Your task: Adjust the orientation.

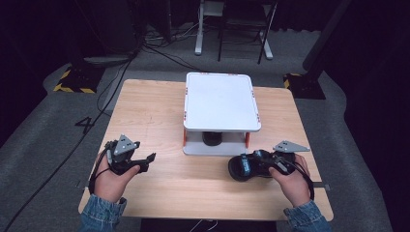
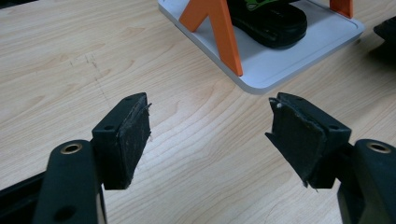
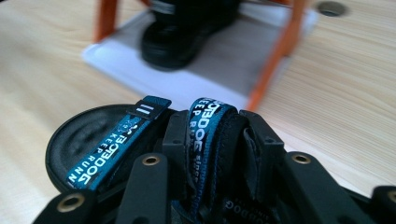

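The right gripper is clamped on the blue strap of a black sandal, which sits on the table just in front of the white two-tier rack; the rack's lower shelf holds a second black sandal between orange legs; the left gripper hovers over bare wood, jaws apart, nothing between them.

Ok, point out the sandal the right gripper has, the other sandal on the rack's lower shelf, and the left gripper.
Held sandal (image 3: pixel 208 133), right gripper view, on its blue-lettered strap.
Shelved sandal (image 2: pixel 273 21), left gripper view, on its black sole side.
Left gripper (image 2: pixel 210 140), left gripper view, midway between its open jaws.
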A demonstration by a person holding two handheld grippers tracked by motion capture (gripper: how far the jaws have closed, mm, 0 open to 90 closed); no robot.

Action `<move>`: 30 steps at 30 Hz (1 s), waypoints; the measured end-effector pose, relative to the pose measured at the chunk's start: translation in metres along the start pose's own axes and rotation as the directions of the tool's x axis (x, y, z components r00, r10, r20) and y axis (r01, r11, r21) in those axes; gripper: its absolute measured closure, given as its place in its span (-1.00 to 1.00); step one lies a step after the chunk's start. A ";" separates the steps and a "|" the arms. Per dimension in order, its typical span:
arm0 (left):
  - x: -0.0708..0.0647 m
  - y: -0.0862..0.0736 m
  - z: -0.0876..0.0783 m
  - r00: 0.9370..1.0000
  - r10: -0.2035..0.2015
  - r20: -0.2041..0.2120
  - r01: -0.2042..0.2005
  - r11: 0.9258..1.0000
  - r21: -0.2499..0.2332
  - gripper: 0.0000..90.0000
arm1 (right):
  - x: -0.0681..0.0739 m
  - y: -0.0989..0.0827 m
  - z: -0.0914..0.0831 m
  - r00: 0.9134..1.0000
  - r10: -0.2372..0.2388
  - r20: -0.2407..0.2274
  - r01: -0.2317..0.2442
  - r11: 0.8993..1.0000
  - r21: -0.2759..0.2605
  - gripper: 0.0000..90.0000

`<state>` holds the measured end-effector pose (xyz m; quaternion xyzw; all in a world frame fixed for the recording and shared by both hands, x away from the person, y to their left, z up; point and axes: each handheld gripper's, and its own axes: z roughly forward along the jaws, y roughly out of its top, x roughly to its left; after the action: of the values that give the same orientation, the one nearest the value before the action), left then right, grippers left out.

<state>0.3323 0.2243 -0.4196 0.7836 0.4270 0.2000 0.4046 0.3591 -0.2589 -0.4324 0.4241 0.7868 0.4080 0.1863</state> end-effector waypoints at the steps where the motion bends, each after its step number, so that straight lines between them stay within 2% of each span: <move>1: 0.000 0.001 0.001 1.000 0.006 -0.001 -0.006 1.000 0.003 -0.36 | -0.002 -0.002 0.000 1.000 0.009 0.018 -0.009 1.000 -0.001 0.44; 3: 0.000 0.001 0.003 1.000 0.009 0.002 -0.009 1.000 0.006 -0.36 | -0.004 -0.006 0.005 0.999 -0.007 0.052 0.006 1.000 0.012 0.35; 4: 0.000 0.001 0.003 1.000 0.003 0.001 -0.003 1.000 0.006 -0.36 | -0.004 -0.009 0.009 0.999 -0.005 0.046 0.005 1.000 0.002 0.28; 5: 0.000 0.002 0.004 1.000 0.015 0.000 -0.015 1.000 0.008 -0.36 | -0.003 -0.010 0.012 0.999 -0.009 0.033 0.009 1.000 -0.003 0.21; 6: 0.000 0.002 0.004 1.000 0.007 0.005 -0.007 1.000 0.007 -0.36 | -0.001 -0.011 0.014 1.000 -0.022 0.012 0.022 1.000 -0.002 0.07; 7: -0.001 0.002 0.004 1.000 0.006 0.007 -0.006 1.000 0.005 -0.36 | 0.001 -0.010 0.015 0.999 -0.048 0.023 0.048 0.999 -0.004 0.01; 8: 0.000 0.003 0.005 1.000 0.009 0.007 -0.009 1.000 0.006 -0.36 | 0.002 -0.009 0.013 0.997 -0.067 0.026 0.068 0.998 -0.013 -0.08; 9: 0.000 0.004 0.005 1.000 0.019 0.007 -0.019 1.000 0.007 -0.36 | 0.002 -0.008 0.011 0.997 -0.073 0.009 0.074 0.997 -0.037 -0.23; 10: -0.001 0.004 0.006 1.000 0.011 0.009 -0.011 1.000 0.005 -0.36 | 0.001 -0.007 0.007 0.997 -0.071 -0.015 0.070 0.996 -0.062 -0.31; 11: 0.000 0.005 0.006 1.000 0.023 0.010 -0.023 1.000 0.005 -0.36 | -0.001 -0.006 0.003 0.997 -0.074 -0.037 0.071 0.994 -0.082 -0.32; 12: -0.001 0.006 0.007 1.000 0.019 0.013 -0.019 1.000 0.004 -0.36 | -0.003 -0.004 -0.004 0.995 -0.083 -0.049 0.078 0.992 -0.098 -0.37; 13: -0.001 0.006 0.008 1.000 0.019 0.018 -0.019 1.000 0.007 -0.36 | -0.005 -0.003 -0.008 0.995 -0.092 -0.049 0.087 0.991 -0.102 -0.41; 15: -0.002 0.008 0.011 1.000 0.023 0.021 -0.023 1.000 0.015 -0.36 | -0.013 -0.003 -0.020 0.992 -0.121 -0.044 0.116 0.988 -0.100 -0.43; 17: -0.002 0.010 0.014 0.999 0.027 0.027 -0.028 0.999 0.017 -0.36 | -0.019 -0.006 -0.028 0.988 -0.148 -0.044 0.144 0.987 -0.078 -0.43; 20: -0.003 0.012 0.017 0.999 0.033 0.034 -0.034 0.999 0.016 -0.36 | -0.030 -0.013 -0.035 0.987 -0.146 -0.067 0.145 0.989 -0.032 -0.46; 23: -0.005 0.015 0.021 0.998 0.045 0.044 -0.046 0.999 0.022 -0.36 | -0.039 -0.021 -0.035 0.989 -0.139 -0.049 0.139 0.990 0.003 -0.48; 26: -0.006 0.016 0.024 0.997 0.048 0.052 -0.050 0.998 0.024 -0.36 | -0.044 -0.031 -0.029 0.987 -0.162 -0.023 0.163 0.985 0.058 -0.51; 30: -0.006 0.016 0.024 0.998 0.048 0.052 -0.049 0.999 0.024 -0.37 | -0.041 -0.034 -0.026 0.982 -0.173 -0.072 0.178 0.982 0.069 -0.30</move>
<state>0.3527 0.2036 -0.4206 0.8036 0.3999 0.1839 0.4007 0.3489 -0.3156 -0.4460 0.3463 0.8414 0.3739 0.1796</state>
